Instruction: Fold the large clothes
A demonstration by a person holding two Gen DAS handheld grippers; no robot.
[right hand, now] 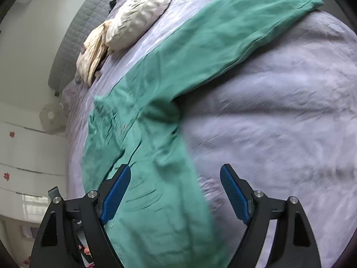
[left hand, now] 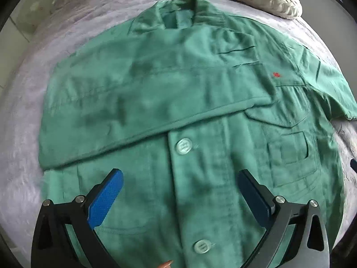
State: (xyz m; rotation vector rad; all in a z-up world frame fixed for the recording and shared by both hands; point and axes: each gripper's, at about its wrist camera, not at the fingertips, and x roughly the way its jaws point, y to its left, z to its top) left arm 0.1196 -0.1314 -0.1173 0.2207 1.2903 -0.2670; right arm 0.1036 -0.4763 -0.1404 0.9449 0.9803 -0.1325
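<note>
Green jacket is lying front-up on the lilac bed cover, filling the centre of the left wrist view, collar toward the top edge. One sleeve is lying folded across the chest, running from mid left to centre right, just above the upper button. Left gripper is hovering at the bottom centre over the button placket, jaws spread wide, nothing between the pads. In the right wrist view the other sleeve is stretching flat toward the upper right. Right gripper is sitting at the bottom, jaws spread, holding nothing, over the jacket's edge. White pillow is lying in the upper left.
</note>
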